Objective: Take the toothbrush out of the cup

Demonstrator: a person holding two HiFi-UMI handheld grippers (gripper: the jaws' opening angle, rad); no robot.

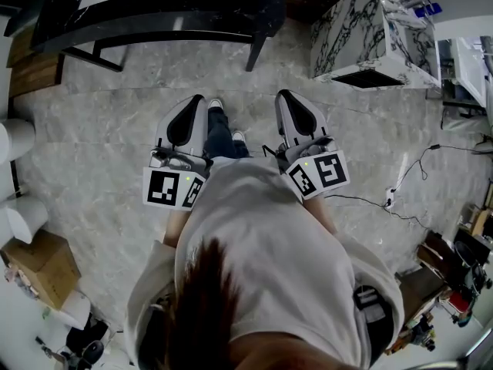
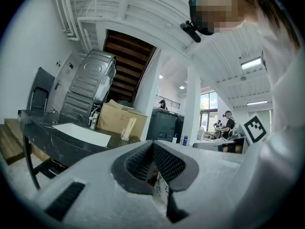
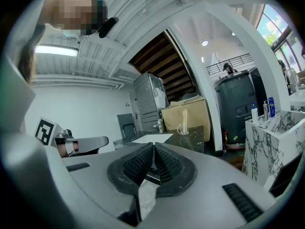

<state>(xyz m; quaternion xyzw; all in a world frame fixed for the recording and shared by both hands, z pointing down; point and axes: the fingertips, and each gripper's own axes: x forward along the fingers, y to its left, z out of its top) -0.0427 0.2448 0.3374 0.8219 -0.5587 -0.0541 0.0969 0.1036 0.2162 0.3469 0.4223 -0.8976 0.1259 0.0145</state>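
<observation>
A clear cup [image 3: 183,128] with a pale toothbrush [image 3: 185,117] upright in it stands on the dark table [image 3: 190,140], well ahead of both grippers. The left gripper view shows the same cup [image 2: 127,130] on the table's far side. I hold both grippers side by side over the floor in front of the table [image 1: 154,21]. My left gripper [image 1: 196,100] is shut with nothing in it, its ribbed pads [image 2: 143,159] meeting at the tip. The right gripper [image 1: 285,95] is shut and empty too, its pads [image 3: 164,162] pressed together. The head view does not show the cup.
A white sheet [image 2: 82,134] lies on the table, and a cardboard box [image 3: 189,109] stands behind the cup. At the right is a marble-patterned cabinet [image 1: 362,41] with bottles [image 3: 269,106] on top. Cables [image 1: 385,199] trail across the stone floor. People stand far off in the room.
</observation>
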